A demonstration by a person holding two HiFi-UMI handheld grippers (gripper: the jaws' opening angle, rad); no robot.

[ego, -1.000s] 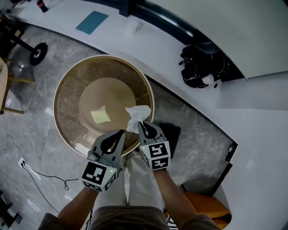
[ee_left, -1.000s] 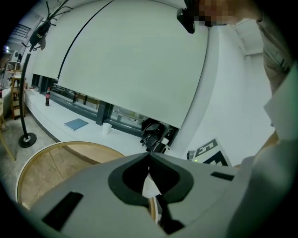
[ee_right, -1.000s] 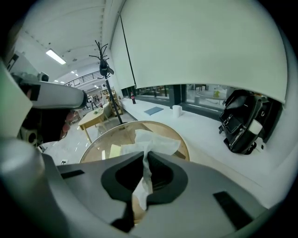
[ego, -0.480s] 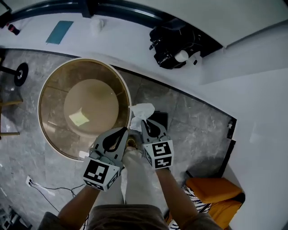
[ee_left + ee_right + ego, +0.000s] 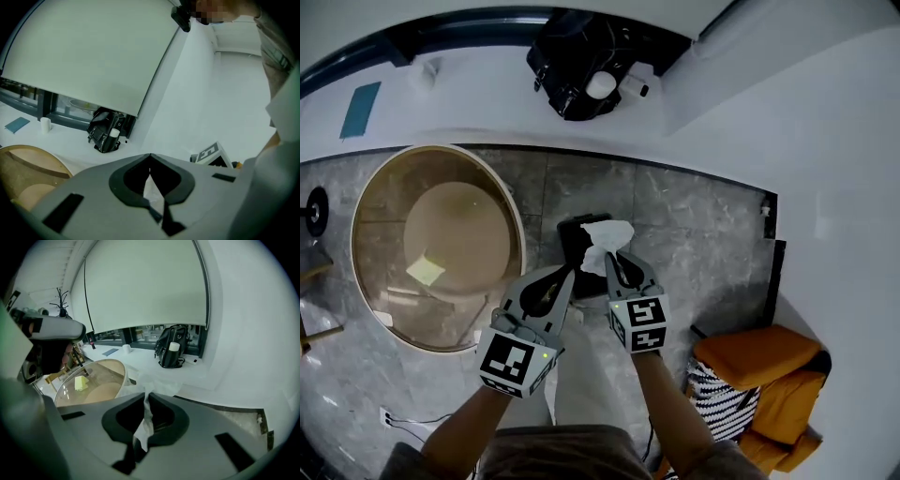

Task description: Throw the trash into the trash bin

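Grey marble floor; right hand-held gripper pinching white tissue; left hand-held gripper closed, beside it.

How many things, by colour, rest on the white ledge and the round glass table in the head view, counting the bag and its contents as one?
Black: 1, black backpack
Teal: 1, flat teal card
White: 1, small white cup
Yellow: 1, square yellow note
Total: 4
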